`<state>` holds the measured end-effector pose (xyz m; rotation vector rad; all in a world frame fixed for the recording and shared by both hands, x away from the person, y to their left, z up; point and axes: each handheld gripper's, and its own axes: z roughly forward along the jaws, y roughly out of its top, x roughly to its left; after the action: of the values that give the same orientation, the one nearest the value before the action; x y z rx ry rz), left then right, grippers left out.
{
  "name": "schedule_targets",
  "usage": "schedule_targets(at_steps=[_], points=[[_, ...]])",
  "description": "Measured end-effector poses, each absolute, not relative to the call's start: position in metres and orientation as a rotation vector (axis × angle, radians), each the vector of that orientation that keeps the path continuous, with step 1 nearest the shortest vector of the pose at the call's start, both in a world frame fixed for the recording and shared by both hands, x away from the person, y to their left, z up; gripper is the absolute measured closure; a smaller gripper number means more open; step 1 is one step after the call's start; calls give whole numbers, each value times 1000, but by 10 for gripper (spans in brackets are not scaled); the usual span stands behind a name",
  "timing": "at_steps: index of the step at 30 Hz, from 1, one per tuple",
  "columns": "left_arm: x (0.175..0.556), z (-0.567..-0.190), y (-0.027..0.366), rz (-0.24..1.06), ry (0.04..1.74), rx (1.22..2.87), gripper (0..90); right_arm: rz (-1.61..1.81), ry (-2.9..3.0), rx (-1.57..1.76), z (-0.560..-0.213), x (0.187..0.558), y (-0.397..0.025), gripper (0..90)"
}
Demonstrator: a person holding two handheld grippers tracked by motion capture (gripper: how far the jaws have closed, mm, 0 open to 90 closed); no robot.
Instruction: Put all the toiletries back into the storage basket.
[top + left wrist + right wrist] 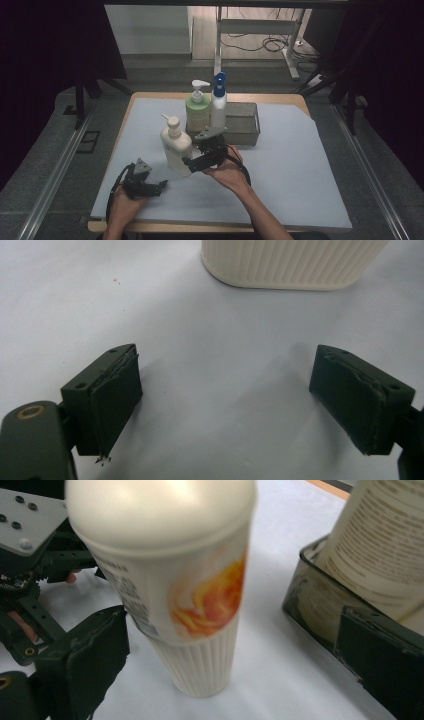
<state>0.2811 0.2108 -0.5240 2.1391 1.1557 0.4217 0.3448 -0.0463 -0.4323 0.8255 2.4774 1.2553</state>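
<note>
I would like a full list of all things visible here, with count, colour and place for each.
Cream pump bottle: 1, cream with an orange print, upright on the table in front of the tray, between the right gripper's open jaws.
Green pump bottle: 1, pale green with a white pump, upright at the tray's left end.
White spray bottle: 1, white with a blue top, upright beside the green one.
Tray: 1, grey, behind the table's middle.
Table: 1, wooden, under a pale sheet.
Left gripper: 1, black, open, low over the sheet at front left.
Right gripper: 1, black, open around the cream bottle.
</note>
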Motion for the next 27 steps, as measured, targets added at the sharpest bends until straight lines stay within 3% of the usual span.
schedule_targets(at_steps=[16, 27], points=[[281, -524, 211, 421, 1156, 2139, 130, 1255, 2465, 782, -430, 347, -17, 138], [281, -524, 211, 419, 1158, 2136, 131, 1259, 2442, 756, -426, 345, -5, 342]])
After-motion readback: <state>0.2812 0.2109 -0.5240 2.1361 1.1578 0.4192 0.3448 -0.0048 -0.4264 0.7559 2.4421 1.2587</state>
